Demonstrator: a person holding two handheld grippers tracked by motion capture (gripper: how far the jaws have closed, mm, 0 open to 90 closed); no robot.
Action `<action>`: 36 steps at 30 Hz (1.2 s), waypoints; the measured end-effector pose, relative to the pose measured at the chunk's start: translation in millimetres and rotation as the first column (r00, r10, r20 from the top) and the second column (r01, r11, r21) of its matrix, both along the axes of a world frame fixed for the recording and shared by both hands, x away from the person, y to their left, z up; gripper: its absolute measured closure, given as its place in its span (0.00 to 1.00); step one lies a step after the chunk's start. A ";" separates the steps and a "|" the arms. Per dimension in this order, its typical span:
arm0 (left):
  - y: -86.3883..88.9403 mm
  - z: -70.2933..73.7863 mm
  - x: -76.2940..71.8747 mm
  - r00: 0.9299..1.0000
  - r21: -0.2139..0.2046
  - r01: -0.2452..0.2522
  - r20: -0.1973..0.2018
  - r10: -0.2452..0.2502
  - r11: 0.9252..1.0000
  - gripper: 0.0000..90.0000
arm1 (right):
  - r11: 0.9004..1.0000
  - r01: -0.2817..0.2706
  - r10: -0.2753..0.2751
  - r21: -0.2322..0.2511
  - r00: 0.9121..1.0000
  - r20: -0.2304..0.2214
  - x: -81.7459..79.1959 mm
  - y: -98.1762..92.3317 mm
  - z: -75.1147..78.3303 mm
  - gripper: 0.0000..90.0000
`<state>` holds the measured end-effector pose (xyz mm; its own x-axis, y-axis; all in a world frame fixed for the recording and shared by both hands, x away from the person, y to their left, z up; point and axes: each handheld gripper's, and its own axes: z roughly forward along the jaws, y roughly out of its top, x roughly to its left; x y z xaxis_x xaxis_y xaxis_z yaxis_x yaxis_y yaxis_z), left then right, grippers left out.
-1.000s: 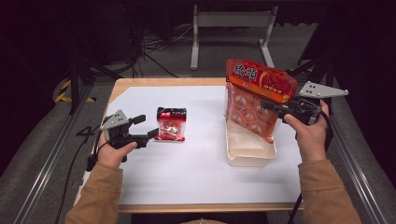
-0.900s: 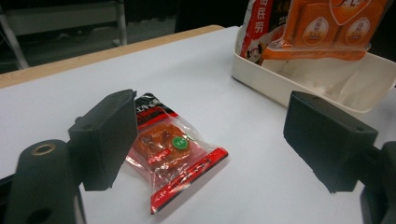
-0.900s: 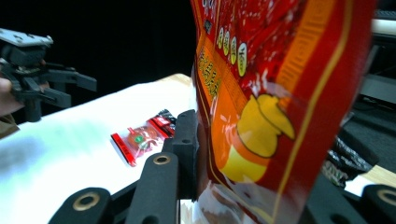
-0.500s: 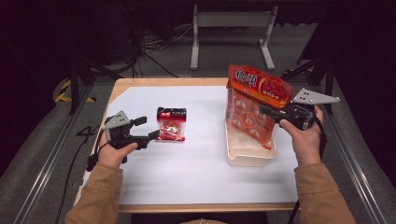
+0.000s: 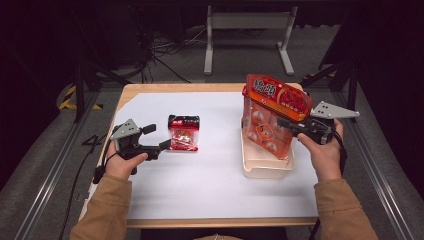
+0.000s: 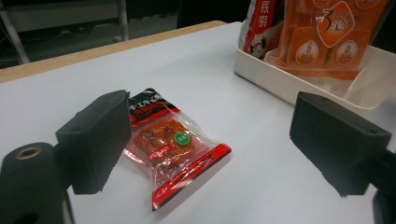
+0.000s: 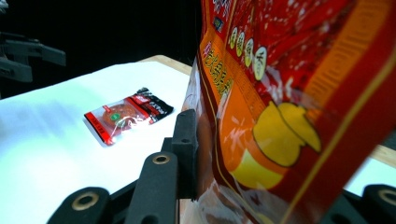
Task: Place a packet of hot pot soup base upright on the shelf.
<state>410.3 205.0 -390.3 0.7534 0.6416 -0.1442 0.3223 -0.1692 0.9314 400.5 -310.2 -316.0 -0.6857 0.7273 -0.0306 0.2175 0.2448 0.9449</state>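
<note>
The big snack bag [image 5: 272, 116] stands tilted in the cream tray [image 5: 265, 169] in the high view, pinched by my right gripper [image 5: 290, 123]; my left gripper [image 5: 156, 137], jaws spread after opening further, sits beside the small red packet [image 5: 183, 133]. In my left gripper view the packet [image 6: 173, 144] lies flat between open jaws, untouched. In my right gripper view the bag [image 7: 289, 107] is clamped.

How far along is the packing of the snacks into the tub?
Nothing is fully packed yet. In hand: the right tool grips the big red snack bag, upright with its lower end inside the cream tub. Left to do: release that bag, then the small red packet, lying flat on the white table; the left tool, jaws just opened wider, stands beside it without touching.
</note>
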 end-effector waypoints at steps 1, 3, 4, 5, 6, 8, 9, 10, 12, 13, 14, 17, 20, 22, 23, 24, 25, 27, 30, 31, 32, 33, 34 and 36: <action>0.1 -0.3 0.1 1.000 -0.001 -0.002 0.002 0.002 1.000 0.13 | 1.000 -0.001 0.001 -0.001 1.000 -0.002 -0.2 -0.1 -1.5 0.78; 0.3 -0.6 0.3 1.000 -0.002 -0.003 0.003 0.003 1.000 0.13 | 1.000 0.002 -0.002 -0.006 1.000 -0.005 -0.6 -0.2 -5.0 0.78; 0.3 -0.9 0.4 1.000 -0.003 -0.004 0.001 0.004 1.000 0.12 | 1.000 0.002 -0.002 -0.009 1.000 -0.009 -0.6 -0.3 -7.1 0.78; 0.3 -1.0 0.4 1.000 -0.003 -0.004 0.000 0.004 1.000 0.12 | 1.000 0.001 -0.001 -0.015 1.000 -0.016 0.0 0.7 -11.2 0.78; 0.3 -1.2 0.6 1.000 -0.004 -0.005 -0.001 0.005 1.000 0.12 | 1.000 -0.002 0.002 -0.019 1.000 -0.018 0.6 1.7 -13.8 0.78; 0.6 -1.7 1.0 1.000 0.002 -0.008 -0.001 0.008 1.000 0.12 | 0.999 -0.016 0.015 -0.032 0.999 -0.029 2.6 6.3 -21.4 0.78; 0.7 -1.9 0.8 1.000 0.000 -0.009 -0.005 0.009 1.000 0.12 | 0.999 -0.021 0.020 -0.037 0.999 -0.028 3.2 8.6 -24.3 0.78; 1.2 -2.0 1.1 1.000 0.004 -0.008 -0.001 0.008 1.000 0.12 | 0.999 -0.022 0.021 -0.034 0.999 -0.024 3.3 9.7 -26.1 0.78; 1.4 -2.4 0.9 1.000 -0.001 -0.011 -0.008 0.011 1.000 0.12 | 0.999 -0.025 0.025 -0.022 0.999 -0.024 3.5 9.6 -27.5 0.78; 1.5 -2.7 1.2 1.000 -0.001 -0.011 -0.008 0.011 1.000 0.12 | 0.999 -0.023 0.022 -0.023 0.999 -0.026 3.6 9.2 -27.9 0.78; 1.4 -3.0 1.3 1.000 -0.002 -0.012 -0.007 0.012 1.000 0.12 | 0.999 -0.023 0.023 -0.021 0.999 -0.031 3.5 8.9 -28.4 0.78; 1.3 -3.9 1.9 1.000 -0.008 -0.010 -0.012 0.010 1.000 0.11 | 0.999 -0.025 0.024 -0.024 0.999 -0.041 2.8 8.6 -29.9 0.78; -0.1 -5.7 1.2 0.999 -0.007 -0.026 -0.020 0.026 1.000 0.12 | 0.999 -0.026 0.025 -0.023 0.998 -0.055 -0.2 8.0 -33.8 0.78; -0.2 -6.1 1.1 0.999 -0.010 -0.022 -0.023 0.022 1.000 0.14 | 1.000 -0.021 0.020 -0.019 0.998 -0.057 -2.4 5.7 -36.7 0.78; -0.7 -6.3 1.1 0.999 -0.010 -0.027 -0.024 0.026 1.000 0.15 | 1.000 -0.015 0.014 -0.018 0.998 -0.058 -3.4 4.0 -38.2 0.78; -1.1 -6.6 1.4 0.999 -0.009 -0.031 -0.024 0.031 0.999 0.15 | 1.000 -0.009 0.008 -0.015 0.998 -0.062 -4.2 1.9 -39.9 0.78; -1.3 -6.9 1.7 0.999 -0.007 -0.034 -0.028 0.033 0.999 0.16 | 1.000 -0.004 0.003 -0.011 0.998 -0.065 -4.8 -0.5 -41.8 0.78; -1.5 -7.6 2.9 0.999 -0.007 -0.032 -0.040 0.032 0.999 0.17 | 1.000 0.001 0.000 0.018 0.998 -0.063 -5.5 -5.2 -45.7 0.78; -2.1 -8.9 5.1 0.998 0.001 -0.030 -0.057 0.030 1.000 0.18 | 1.000 0.001 -0.001 0.012 0.998 -0.061 -6.1 -4.0 -45.3 0.78; -2.3 -9.3 5.8 0.998 0.002 -0.031 -0.058 0.031 1.000 0.18 | 1.000 0.002 -0.001 0.010 0.998 -0.061 -6.0 -3.6 -44.9 0.78; -2.6 -9.7 6.5 0.998 0.003 -0.029 -0.056 0.030 1.000 0.18 | 1.000 0.002 -0.002 0.007 0.998 -0.061 -5.9 -3.5 -44.5 0.78; -2.6 -10.2 7.2 0.998 0.005 -0.030 -0.054 0.030 1.000 0.18 | 1.000 0.005 -0.005 0.007 0.998 -0.062 -5.8 -3.7 -44.4 0.78; -2.7 -10.7 8.3 0.998 0.007 -0.035 -0.053 0.035 0.999 0.18 | 1.000 0.007 -0.006 0.008 0.998 -0.063 -5.9 -4.1 -44.3 0.78; -2.1 -10.8 9.5 0.998 0.012 -0.038 -0.053 0.038 0.999 0.17 | 1.000 0.009 -0.009 0.009 0.998 -0.063 -6.7 -4.5 -44.1 0.77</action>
